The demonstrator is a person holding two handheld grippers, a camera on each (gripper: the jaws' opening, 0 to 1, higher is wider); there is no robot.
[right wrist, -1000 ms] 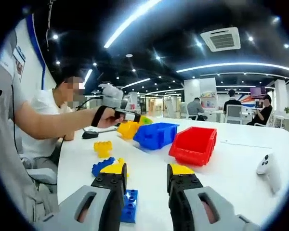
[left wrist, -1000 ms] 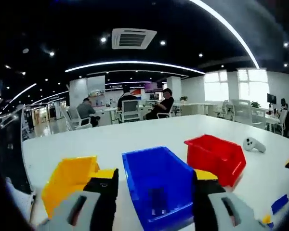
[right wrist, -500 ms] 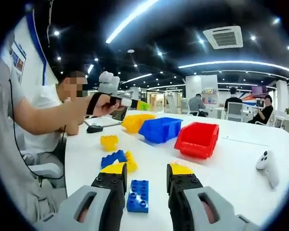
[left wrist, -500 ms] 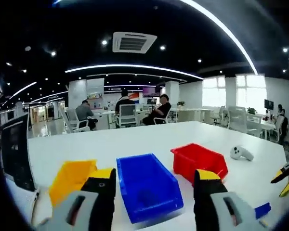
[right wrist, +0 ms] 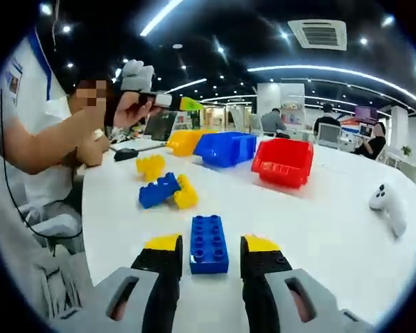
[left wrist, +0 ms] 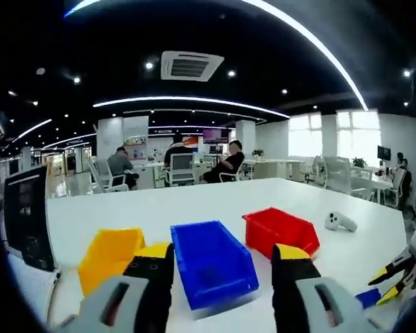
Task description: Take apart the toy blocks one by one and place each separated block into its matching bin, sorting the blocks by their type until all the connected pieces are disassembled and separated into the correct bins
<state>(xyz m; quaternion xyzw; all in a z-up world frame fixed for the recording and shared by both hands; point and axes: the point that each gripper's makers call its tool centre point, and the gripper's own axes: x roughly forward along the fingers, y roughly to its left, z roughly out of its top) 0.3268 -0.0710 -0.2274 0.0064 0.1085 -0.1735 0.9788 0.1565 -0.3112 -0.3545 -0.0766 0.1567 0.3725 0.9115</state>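
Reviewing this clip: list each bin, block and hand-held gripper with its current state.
Left hand-held gripper: open, holding nothing.
Right hand-held gripper: open, straddling the loose blue block.
Blue-yellow block cluster: joined, on the table.
Yellow block: loose.
Blue bin: empty.
Red bin, yellow bin: upright, contents unclear.

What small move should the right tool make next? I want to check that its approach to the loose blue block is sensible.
Probably ease the right tool a little further forward and down, then close. Its jaws stand open on either side of the blue block, which lies flat on the white table, apart from the joined blue and yellow blocks.
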